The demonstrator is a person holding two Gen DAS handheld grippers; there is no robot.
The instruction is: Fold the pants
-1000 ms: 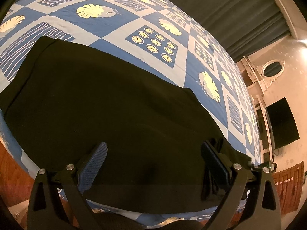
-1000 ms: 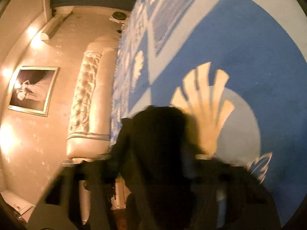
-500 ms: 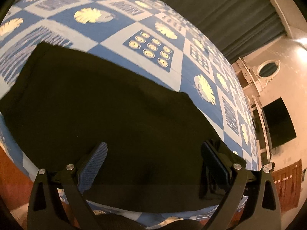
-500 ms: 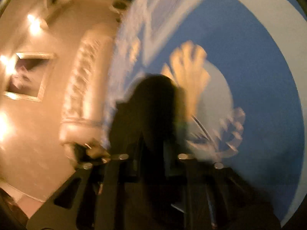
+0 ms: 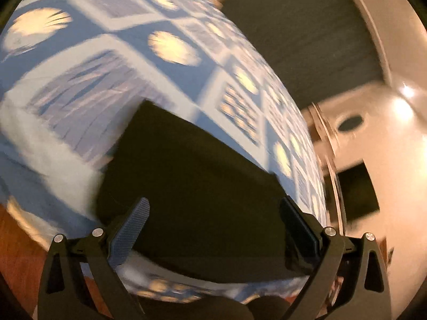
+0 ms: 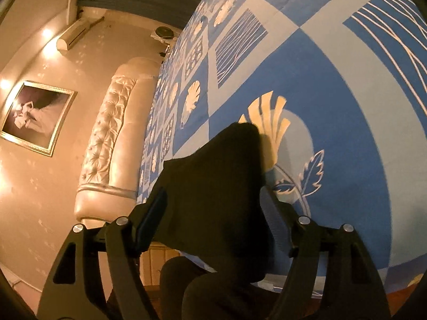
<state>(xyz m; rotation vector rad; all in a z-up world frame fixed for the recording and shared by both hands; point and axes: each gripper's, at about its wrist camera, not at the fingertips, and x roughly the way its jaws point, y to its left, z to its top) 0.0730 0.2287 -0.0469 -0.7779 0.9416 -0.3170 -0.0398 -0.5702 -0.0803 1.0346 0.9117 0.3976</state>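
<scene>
Right gripper (image 6: 213, 202) has just been opening its jaws: a second ago, in the blurred right wrist view, they stood close together around a dark bunch of cloth, and now the two fingers stand well apart with the black pants (image 6: 213, 194) humped up between them. The left pad (image 6: 153, 213) sits at the cloth's left edge, but whether it touches I cannot tell; the right pad is half hidden behind the fold. The view has also sharpened and pulled back, so more of the blue patterned bedspread (image 6: 333, 85) shows than before, along with the tufted headboard (image 6: 109, 144) and the framed picture (image 6: 37, 117) on the wall.

Left gripper (image 5: 213, 208) is spread wide with nothing between its pads, as it was in both earlier frames. Its view has swung, though (the whole frame is smeared with motion): the pants (image 5: 192, 186) filled most of the lower picture a second ago and reached far to the left, while now their left edge lies nearer the middle, with bare bedspread (image 5: 53, 122) and the wooden floor showing at lower left.

Both grippers point forward and somewhat down across the bed. The left one hangs above the near edge of the flat pants, which lie on the bedspread close to the bed's edge; the right one sits low over the raised end of the cloth.
</scene>
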